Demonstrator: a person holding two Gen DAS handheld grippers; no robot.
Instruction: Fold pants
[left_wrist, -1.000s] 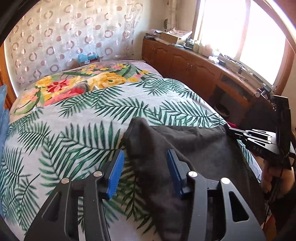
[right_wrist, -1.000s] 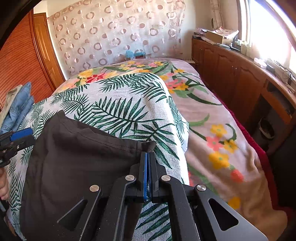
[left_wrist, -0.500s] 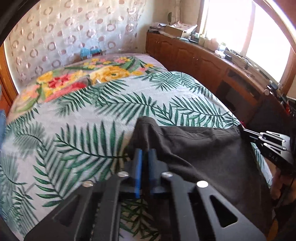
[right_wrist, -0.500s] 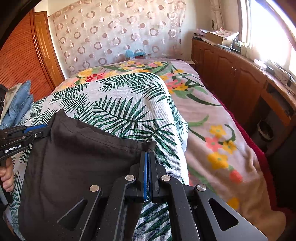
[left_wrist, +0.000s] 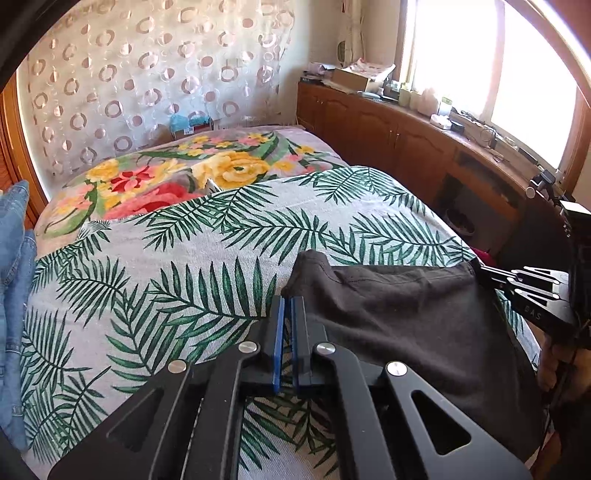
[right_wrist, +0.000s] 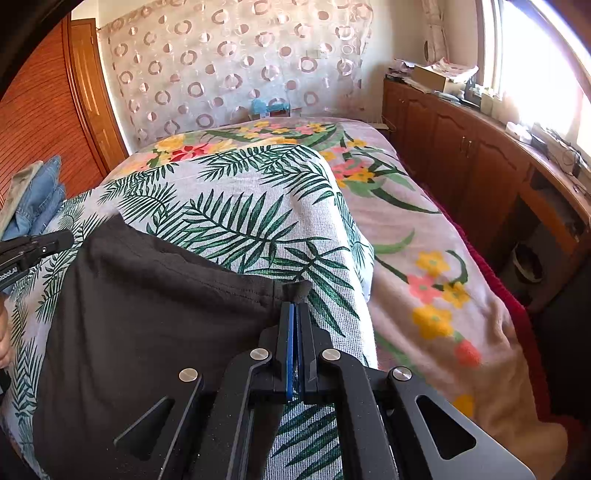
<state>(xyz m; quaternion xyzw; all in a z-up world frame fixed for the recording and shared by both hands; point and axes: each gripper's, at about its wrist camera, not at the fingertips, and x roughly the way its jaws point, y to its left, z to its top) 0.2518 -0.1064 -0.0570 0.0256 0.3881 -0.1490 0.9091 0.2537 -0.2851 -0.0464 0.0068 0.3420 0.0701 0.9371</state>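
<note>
At six o'clock in the left wrist view, the left gripper (left_wrist: 287, 300) has its blue pads pressed together on the near left corner of the dark pants (left_wrist: 413, 325); a small peak of cloth stands up just past the tips, toward one o'clock. How much fabric lies between the pads cannot be made out, since the black finger frames cover it. At three o'clock in that same view the right gripper (left_wrist: 480, 268) pinches the opposite corner, its body cut off by the frame edge, with part of a hand (left_wrist: 550, 373) below it, mostly hidden.

From the right wrist view, the right gripper's jaws are likewise clamped on the pants' corner, a tuft of cloth poking out at twelve o'clock of the tips. The pants spread from there toward nine o'clock, flat on the palm-leaf cover (right_wrist: 251, 206), and their lower part runs out of the picture at seven o'clock. The left gripper shows only as a black tip at nine o'clock, touching the far corner.

Further out, a floral blanket (right_wrist: 424, 266) lies under the leaf cover and drapes off the bed at four o'clock. Folded denim (left_wrist: 14, 266) sits at nine o'clock, half cropped. Wooden cabinets (left_wrist: 388, 133) run along two o'clock beneath a window washed out by glare, so the items on the counter are hard to identify.
</note>
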